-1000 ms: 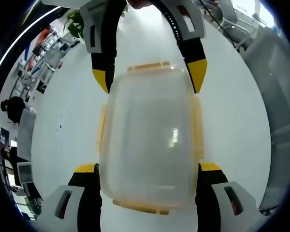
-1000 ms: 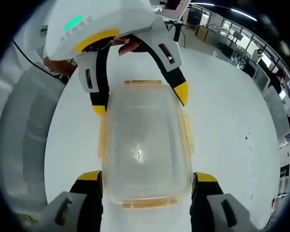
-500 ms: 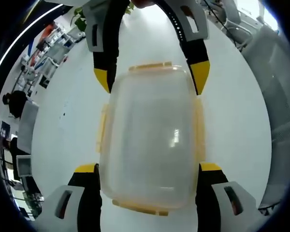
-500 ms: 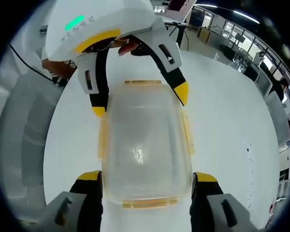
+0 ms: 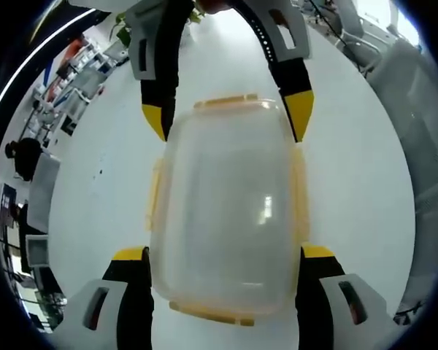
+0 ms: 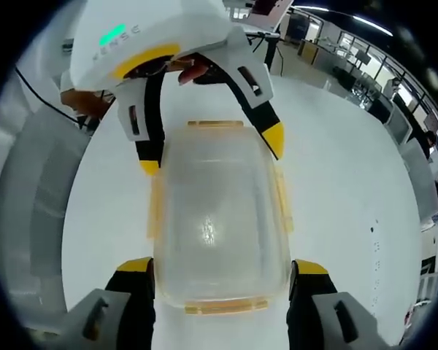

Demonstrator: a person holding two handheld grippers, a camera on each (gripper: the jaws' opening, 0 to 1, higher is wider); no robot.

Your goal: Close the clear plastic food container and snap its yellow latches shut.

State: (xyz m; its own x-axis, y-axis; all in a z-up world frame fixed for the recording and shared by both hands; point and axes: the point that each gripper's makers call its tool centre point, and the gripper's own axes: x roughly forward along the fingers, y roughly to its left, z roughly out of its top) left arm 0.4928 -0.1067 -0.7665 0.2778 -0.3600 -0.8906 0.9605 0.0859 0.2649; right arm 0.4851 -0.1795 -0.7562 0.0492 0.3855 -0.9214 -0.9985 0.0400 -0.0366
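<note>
One clear plastic food container (image 5: 226, 211) lay on the white table (image 5: 358, 168), its lid already seated on top. The left gripper (image 5: 224, 255) straddled one end of the container and the right gripper (image 6: 217, 268) straddled the opposite end, so each appeared at the far end of the container in the other's view. Both pairs of yellow-tipped fingers (image 5: 317, 253) stood spread wide, one at each long side of the container, close to its walls; whether they actually pressed it I could not tell.

Four yellow latches could be counted: one at each short end (image 5: 226, 100) and one along each long side (image 6: 282, 202). Whether any had clicked home was not readable.

To do the step well, I would judge it best to steady the container with one gripper while the other pushed a latch flat against the wall, working opposite latches in turn so the lid seated evenly.
</note>
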